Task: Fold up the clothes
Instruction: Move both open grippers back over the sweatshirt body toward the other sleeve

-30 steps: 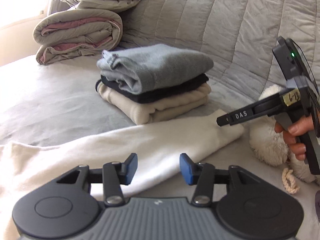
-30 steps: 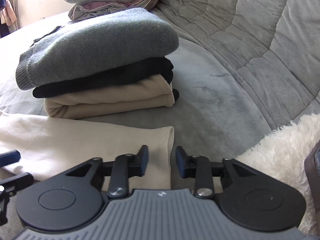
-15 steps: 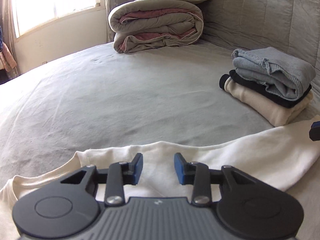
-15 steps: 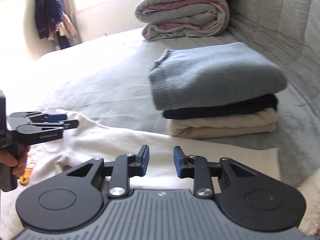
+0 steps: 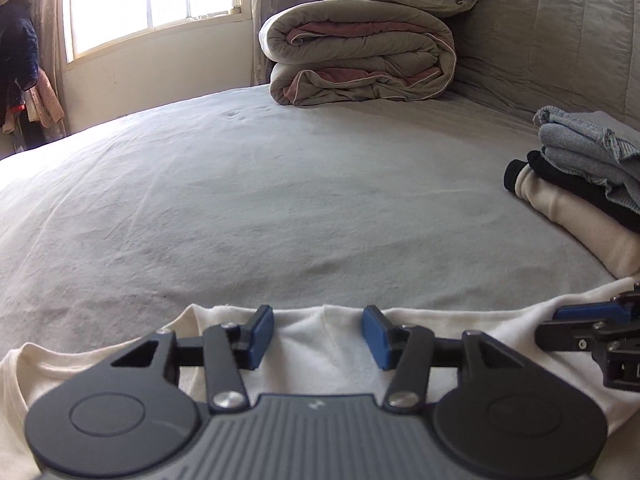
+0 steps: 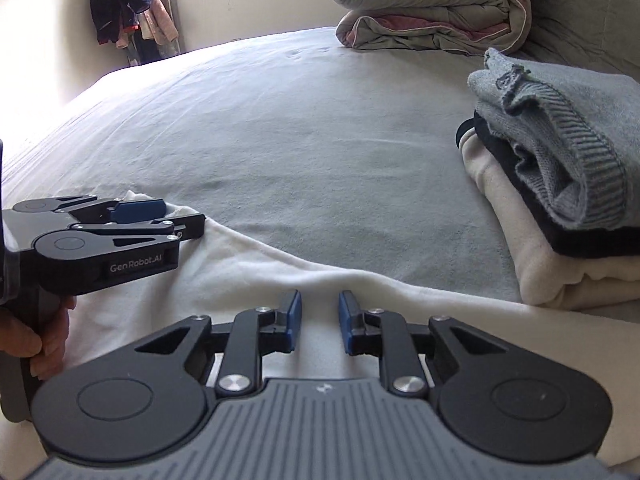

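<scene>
White shirt (image 5: 320, 344) flat on bed (image 5: 280, 200), near 3-piece pile (image 6: 560, 200). Soft, light, floppy; grab far edge. Left gripper (image 5: 318, 338) opening, half wide. Right gripper (image 6: 319, 322) narrowing over cloth, not pinching yet.

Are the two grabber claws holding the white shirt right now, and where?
Neither: left gripper, opening, and right gripper, closing, sit over the white shirt ungripped.

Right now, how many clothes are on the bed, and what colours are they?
White, lying spread out: 1, the white garment
Grey, top of the folded stack: 1, the grey sweater
Black, middle of the stack: 1, the black garment
Cream, bottom of the stack: 1, the cream garment
Total: 4
</scene>
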A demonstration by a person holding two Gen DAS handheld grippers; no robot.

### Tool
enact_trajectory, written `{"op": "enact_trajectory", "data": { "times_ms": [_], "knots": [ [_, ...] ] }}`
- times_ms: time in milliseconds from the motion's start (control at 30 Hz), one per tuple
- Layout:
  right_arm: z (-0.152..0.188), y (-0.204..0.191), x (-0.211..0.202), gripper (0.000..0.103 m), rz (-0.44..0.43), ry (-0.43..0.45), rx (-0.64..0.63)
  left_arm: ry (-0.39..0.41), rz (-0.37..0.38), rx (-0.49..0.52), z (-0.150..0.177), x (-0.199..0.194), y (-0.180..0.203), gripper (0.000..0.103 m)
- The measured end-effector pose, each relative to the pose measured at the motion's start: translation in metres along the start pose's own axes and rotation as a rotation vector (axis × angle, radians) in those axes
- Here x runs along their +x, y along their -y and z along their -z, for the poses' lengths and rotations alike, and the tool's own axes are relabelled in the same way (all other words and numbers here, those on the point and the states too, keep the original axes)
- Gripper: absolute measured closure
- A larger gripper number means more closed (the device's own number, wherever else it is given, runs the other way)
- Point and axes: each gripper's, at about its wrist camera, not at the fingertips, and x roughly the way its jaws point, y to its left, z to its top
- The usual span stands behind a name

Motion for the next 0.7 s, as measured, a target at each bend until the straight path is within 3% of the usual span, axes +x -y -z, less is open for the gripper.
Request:
{"op": "enact_trajectory", "data": {
  "times_ms": [233,400,600,700],
  "knots": [
    [-0.002,-0.001,-0.025,0.075,0.046,0.029,0.045,0.010,-0.009,-0.089,0.013,-0.046,-0.033,0.040],
    [0.007,-0.010,-0.050,0.073,0.046,0.023,0.070,-0.001,-0.028,-0.173,0.029,-0.086,-0.061,0.039],
    [0.012,-0.032,-0.083,0.070,0.045,0.037,0.073,0.010,-0.092,-0.212,0.044,-0.137,-0.089,0.035],
    [0.015,-0.044,-0.101,0.064,0.045,0.054,0.073,0.014,-0.130,-0.252,0.050,-0.162,-0.106,0.031]
  ]
}}
